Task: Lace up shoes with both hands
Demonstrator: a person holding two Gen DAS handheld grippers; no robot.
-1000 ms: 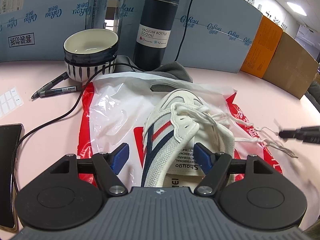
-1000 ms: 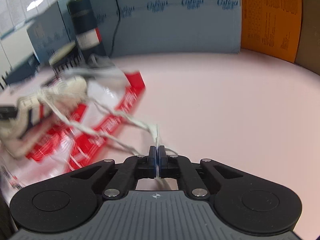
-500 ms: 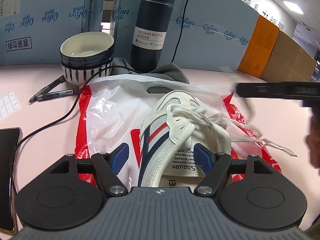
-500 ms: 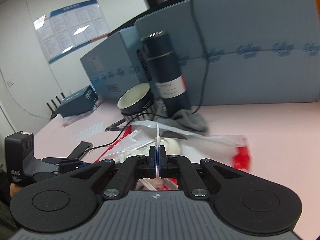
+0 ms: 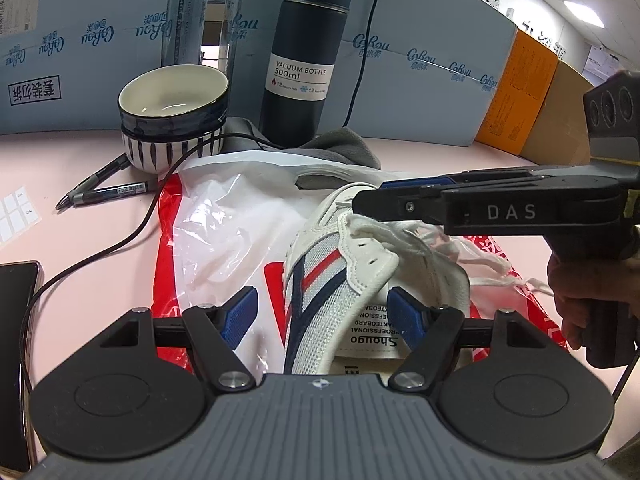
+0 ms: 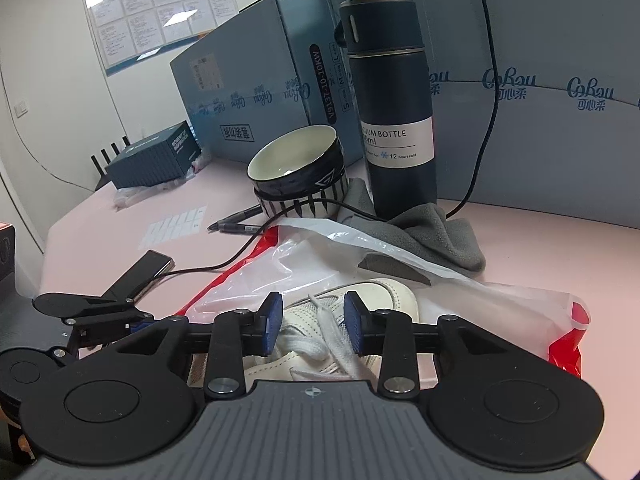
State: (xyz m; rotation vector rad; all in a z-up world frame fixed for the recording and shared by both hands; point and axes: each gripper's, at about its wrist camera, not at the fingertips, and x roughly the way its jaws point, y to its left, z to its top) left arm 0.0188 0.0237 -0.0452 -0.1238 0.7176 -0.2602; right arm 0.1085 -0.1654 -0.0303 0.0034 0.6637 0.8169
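Left wrist view: the left tool (image 5: pixel 324 312) stands wide apart, its blue pads either side of the heel of the white shoe (image 5: pixel 360 280) without gripping it. The shoe lies on a red-and-white plastic bag (image 5: pixel 224 232) on the pink worktop (image 5: pixel 80 168). Ahead and to the right, the right tool (image 5: pixel 362 202) reaches in over the shoe's tongue, just above the loose white laces (image 5: pixel 404 240). In the right wrist view that tool (image 6: pixel 314 322) is parted, holding nothing, with the laces (image 6: pixel 320 320) lying between its pads. Farther off stand a bowl (image 5: pixel 174 116) and a vacuum bottle (image 5: pixel 304 52).
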